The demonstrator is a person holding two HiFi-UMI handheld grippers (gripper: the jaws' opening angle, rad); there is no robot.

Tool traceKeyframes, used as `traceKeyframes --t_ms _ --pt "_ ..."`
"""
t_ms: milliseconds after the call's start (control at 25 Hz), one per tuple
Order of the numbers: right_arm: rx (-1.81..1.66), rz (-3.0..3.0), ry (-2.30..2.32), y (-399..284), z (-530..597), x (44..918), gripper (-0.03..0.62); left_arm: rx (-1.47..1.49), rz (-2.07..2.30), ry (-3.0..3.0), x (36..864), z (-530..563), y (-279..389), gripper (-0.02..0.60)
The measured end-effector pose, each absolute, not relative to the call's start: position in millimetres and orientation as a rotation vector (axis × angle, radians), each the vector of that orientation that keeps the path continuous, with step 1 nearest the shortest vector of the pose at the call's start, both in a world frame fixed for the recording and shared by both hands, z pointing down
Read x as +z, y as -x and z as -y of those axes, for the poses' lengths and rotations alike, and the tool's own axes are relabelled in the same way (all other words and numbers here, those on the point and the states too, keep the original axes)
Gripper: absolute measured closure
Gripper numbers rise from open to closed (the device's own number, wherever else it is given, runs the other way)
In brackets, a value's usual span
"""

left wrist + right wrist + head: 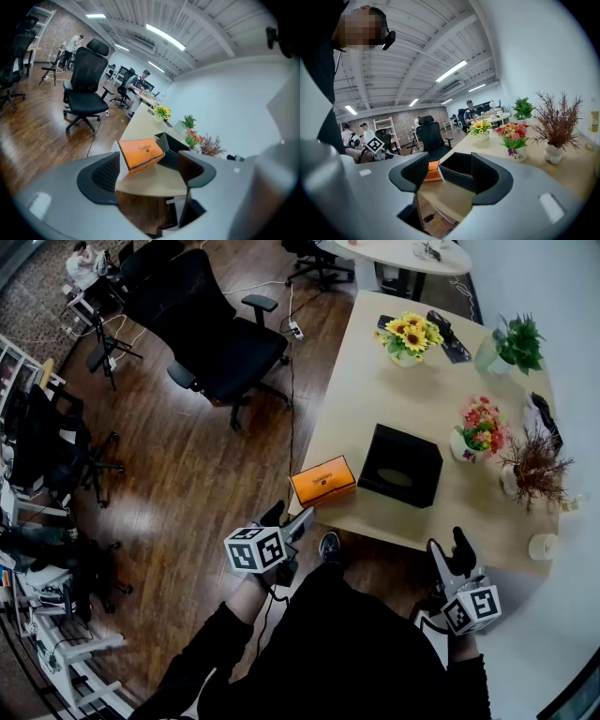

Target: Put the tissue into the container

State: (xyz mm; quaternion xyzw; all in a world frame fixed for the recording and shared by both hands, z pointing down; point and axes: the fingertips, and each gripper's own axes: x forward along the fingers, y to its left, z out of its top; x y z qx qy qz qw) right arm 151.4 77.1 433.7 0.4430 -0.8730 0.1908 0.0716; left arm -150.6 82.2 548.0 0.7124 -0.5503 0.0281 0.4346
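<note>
1. Orange tissue pack (322,480): lies flat on the near left corner of the light wooden table (375,381), close to the edge. Not held by anything.
2. Black container (417,451): a square, open-topped box just beside the pack on its right. Whether the two touch cannot be told. Its hollow looks empty.
3. Left gripper (292,519): jaws apart with nothing between the pads. It hangs off the table edge, short of the pack and aimed at it.
4. Right gripper (450,554): jaws spread wide and empty. It is held off the near edge, facing the container.
5. Surroundings: a sunflower pot (409,337), a mixed-flower pot (480,432) and a vase of dried twigs (530,470) stand further back, well clear of the work. A black office chair (211,329) stands on the wood floor.
6. Step in hand, as judged: approach, with no grasp made yet.
7. Next move, as judged: bring the left gripper over the pack, close across its narrow width, lift, carry right and lower it into the box. The pack's place at the edge risks a nudge off the table.
</note>
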Motion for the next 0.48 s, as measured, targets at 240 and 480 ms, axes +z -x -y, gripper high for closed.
traceKeyframes --t_ms 240,480 --pt "0.588 2.602 -1.313 -100 -20 441 0.322 0.304 1.388 -1.927 557 -30 183 0.147" --pt "0.602 2.584 -1.218 -65 11 450 0.318 0.402 1.3 -1.996 565 -22 177 0.147"
